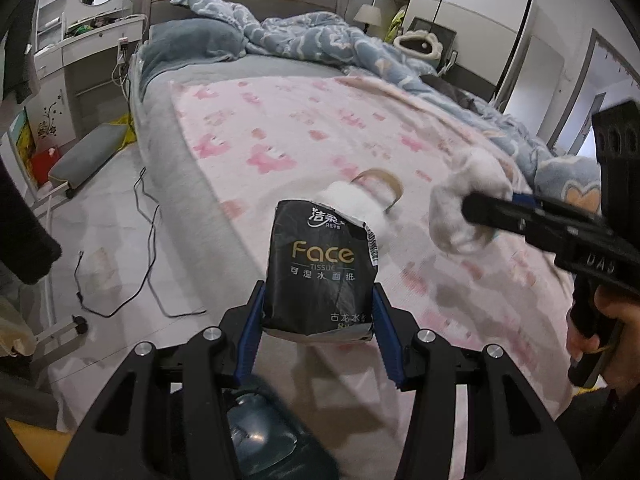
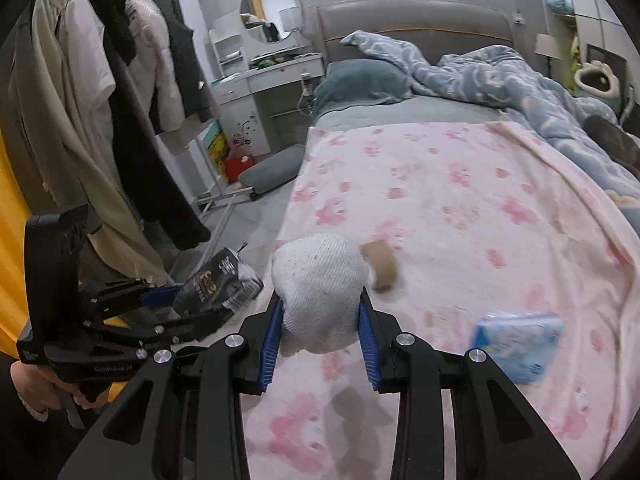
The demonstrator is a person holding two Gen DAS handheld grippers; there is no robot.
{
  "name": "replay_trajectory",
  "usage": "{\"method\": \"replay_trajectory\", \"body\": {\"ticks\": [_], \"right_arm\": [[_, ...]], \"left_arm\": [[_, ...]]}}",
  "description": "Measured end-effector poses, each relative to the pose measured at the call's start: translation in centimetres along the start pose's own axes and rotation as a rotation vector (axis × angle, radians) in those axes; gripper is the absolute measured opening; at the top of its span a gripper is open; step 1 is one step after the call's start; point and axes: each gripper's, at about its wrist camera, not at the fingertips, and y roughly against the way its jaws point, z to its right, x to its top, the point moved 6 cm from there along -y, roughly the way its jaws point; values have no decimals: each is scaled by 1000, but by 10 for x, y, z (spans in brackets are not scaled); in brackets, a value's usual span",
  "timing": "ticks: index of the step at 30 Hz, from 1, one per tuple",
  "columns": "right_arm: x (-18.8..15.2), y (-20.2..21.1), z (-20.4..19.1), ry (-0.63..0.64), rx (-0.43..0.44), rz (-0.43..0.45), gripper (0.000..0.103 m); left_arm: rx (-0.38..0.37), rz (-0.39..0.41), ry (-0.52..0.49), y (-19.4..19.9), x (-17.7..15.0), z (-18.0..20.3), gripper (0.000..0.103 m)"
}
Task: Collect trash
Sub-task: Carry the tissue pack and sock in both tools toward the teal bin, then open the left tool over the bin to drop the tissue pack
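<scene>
My left gripper [image 1: 318,312] is shut on a black "Face" tissue pack [image 1: 320,268] and holds it above the bed's near edge; the pack also shows in the right wrist view [image 2: 218,284]. My right gripper [image 2: 320,320] is shut on a crumpled white tissue wad [image 2: 318,284], seen in the left wrist view [image 1: 468,204] to the right of the pack. A brown tape roll [image 1: 380,186] lies on the pink blanket [image 1: 320,128] beyond; it also shows in the right wrist view [image 2: 380,266]. A blue tissue pack [image 2: 516,340] lies on the blanket at the right.
A blue quilt [image 1: 340,44] is bunched at the far side of the bed. Black cables [image 1: 148,240] lie on the floor at the left. Clothes [image 2: 120,120] hang on a rack at the left. A blue-grey container [image 1: 256,436] sits below my left gripper.
</scene>
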Motion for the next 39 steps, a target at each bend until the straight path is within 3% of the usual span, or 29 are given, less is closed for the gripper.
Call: {"method": "replay_trajectory", "body": {"ticks": [16,22,29,34,36,39], "right_arm": [[11,-51,-85,53,131,-61,36],[10,-72,-109,67,174,-94,36],[6,-97,-140,102,215,-135,36],[-2,-114,-160,128,242,-173,36],[-5,-120,-167,137,250,-189,36],[-11,-129,-177,154,256,-212,36]], "left_arm": [[37,-217,47,-3,-66,-59,54],[57,-347,63,-15,-105,-80,54],[3,-483,168,-22,-146,-105,54],[26,-567,189,-22,-171,-124,55],[30,-590,191,-20,-177,-128,58],[28,-599,187,-14,-182,-133,70]]}}
